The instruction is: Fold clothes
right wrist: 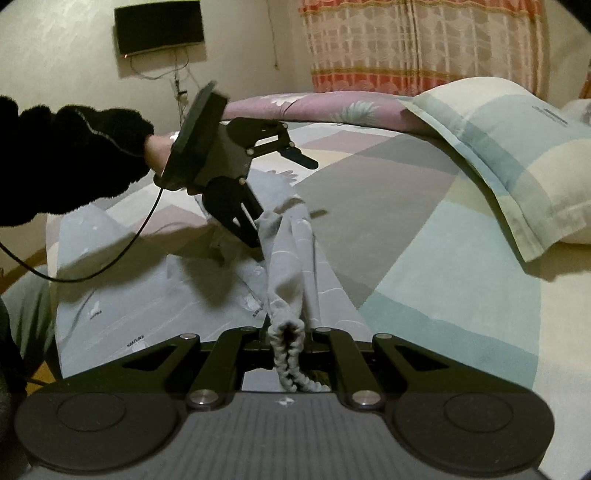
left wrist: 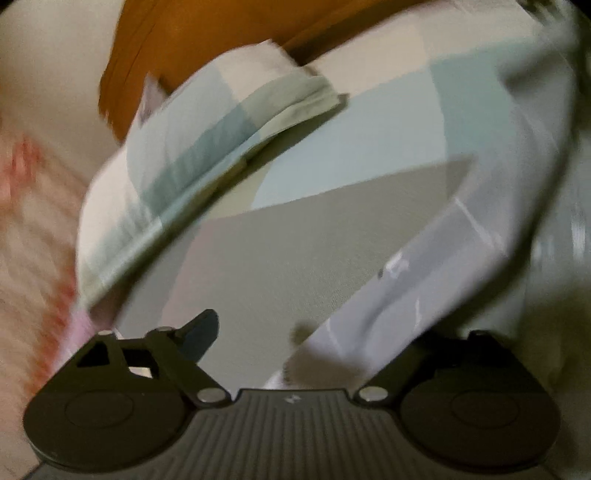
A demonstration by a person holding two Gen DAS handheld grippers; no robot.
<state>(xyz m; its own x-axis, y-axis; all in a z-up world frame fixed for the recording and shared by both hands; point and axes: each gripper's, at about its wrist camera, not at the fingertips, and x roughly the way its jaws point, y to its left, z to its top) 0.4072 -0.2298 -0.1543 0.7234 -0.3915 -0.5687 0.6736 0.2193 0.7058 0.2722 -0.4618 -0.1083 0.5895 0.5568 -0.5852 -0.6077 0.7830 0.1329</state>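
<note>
A light grey printed garment [right wrist: 192,295] lies spread on the bed, with one part pulled up into a bunched strand [right wrist: 291,251]. My right gripper [right wrist: 289,334] is shut on the strand's gathered elastic edge. The left gripper [right wrist: 284,202], held by a hand in a black fleece sleeve [right wrist: 66,158], hovers over the garment with its jaws wide open. Its lower finger [right wrist: 243,221] sits right beside the raised strand, and no pad presses on cloth. In the blurred left wrist view the garment [left wrist: 424,277] crosses diagonally and hides the right finger; the left finger [left wrist: 199,332] shows.
The bed has a pastel patchwork sheet [right wrist: 424,295]. A matching pillow [right wrist: 517,166] lies at the right, a pink floral quilt [right wrist: 314,105] at the far edge. A black cable [right wrist: 110,266] trails from the left gripper. A curtain [right wrist: 406,44] and a wall screen [right wrist: 159,26] are behind.
</note>
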